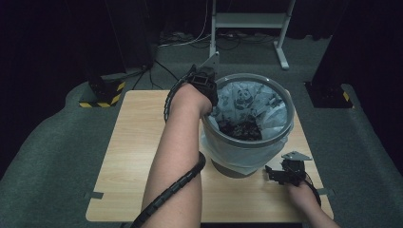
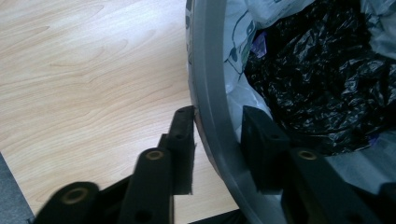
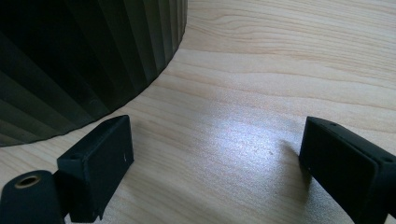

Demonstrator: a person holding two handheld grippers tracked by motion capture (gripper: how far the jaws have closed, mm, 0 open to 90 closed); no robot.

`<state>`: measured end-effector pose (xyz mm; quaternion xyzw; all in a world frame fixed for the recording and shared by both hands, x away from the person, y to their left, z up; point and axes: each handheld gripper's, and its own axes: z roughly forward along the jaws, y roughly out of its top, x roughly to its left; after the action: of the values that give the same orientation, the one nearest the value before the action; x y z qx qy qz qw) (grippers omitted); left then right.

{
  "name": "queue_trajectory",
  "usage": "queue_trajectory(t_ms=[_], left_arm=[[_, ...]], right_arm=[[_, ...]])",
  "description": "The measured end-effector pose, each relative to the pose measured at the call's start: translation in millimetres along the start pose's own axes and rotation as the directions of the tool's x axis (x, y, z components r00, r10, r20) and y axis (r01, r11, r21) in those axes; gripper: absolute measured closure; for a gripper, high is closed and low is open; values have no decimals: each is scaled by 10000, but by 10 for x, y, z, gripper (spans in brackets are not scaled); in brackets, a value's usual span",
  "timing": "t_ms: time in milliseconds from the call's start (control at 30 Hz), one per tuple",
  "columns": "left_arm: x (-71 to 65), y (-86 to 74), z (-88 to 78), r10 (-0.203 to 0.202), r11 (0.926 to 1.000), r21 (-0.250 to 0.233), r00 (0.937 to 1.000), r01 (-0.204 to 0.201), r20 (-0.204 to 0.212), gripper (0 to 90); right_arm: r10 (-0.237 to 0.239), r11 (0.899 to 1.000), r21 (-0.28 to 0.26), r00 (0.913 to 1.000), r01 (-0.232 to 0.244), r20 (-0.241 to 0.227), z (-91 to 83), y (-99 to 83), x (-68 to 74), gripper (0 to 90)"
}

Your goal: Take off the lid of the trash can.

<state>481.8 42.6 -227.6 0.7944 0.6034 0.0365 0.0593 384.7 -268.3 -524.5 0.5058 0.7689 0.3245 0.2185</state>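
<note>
The person's left forearm (image 1: 173, 161) fills the front of the high view, a ribbed black cable (image 1: 173, 187) wound around it, and it reaches up to the left gripper (image 1: 205, 85) at the near-left edge of the waste bin (image 1: 247, 142). In the left gripper view the two black jaws straddle the bin's grey rim (image 2: 210, 93): one jaw hangs outside the wall over the table, the other sits inside the bin against the liner. The gap is narrow and just fits the rim; the inner pad looks to be against the rim, but a thin sliver still shows beside the outer one, so whether both press cannot be told. Past the inner jaw lies crumpled black plastic (image 2: 322, 79), with the pale printed bin liner (image 2: 240, 51) folded over the rim beside it.

The right gripper (image 1: 280, 173) rests low at the near-right foot of the bin, held by the person's right hand (image 1: 302, 190). Its jaws stand wide apart with nothing between them, only bare wooden table (image 3: 261, 93) under the gap. The bin's dark ribbed wall (image 3: 84, 60) rises just beyond and to the side of one of its jaws, close but apart from it
</note>
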Motion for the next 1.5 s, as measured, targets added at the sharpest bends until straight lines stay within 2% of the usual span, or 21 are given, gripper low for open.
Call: queue_trajectory(t_ms=[233,300,500,633,900,1067,1233,1500], left_arm=[[-47,18,-91,-8,10000,-91,9994,5,-341,699],[-48,25,-162,-35,9995,-307,9990,21,-438,705],[-24,33,-253,-221,9976,-664,9995,204,-242,726],[-12,45,-289,-480,9934,-1048,9988,468,-89,747],[6,64,-382,-664,9853,-1568,9977,679,149,780],[22,60,-438,-771,9818,-1705,9961,833,429,787],[42,41,-499,-673,9793,-1858,9949,803,753,790],[95,1,-536,-615,9798,-1858,9953,745,748,789]], right_arm=[[-28,10000,-16,10000,28,-4,2,0,-2,97],[-28,10000,-15,10000,28,-6,2,0,-2,97],[-33,10000,-14,10000,33,-5,2,0,-2,97],[-32,10000,-2,10000,32,-5,1,1,-2,97],[-39,10000,-7,10000,39,-2,1,1,-2,97],[-35,10000,-1,10000,35,-7,1,1,-2,97],[-34,10000,6,10000,34,-12,1,1,-2,97],[-35,10000,3,10000,35,-9,1,1,-2,97]])
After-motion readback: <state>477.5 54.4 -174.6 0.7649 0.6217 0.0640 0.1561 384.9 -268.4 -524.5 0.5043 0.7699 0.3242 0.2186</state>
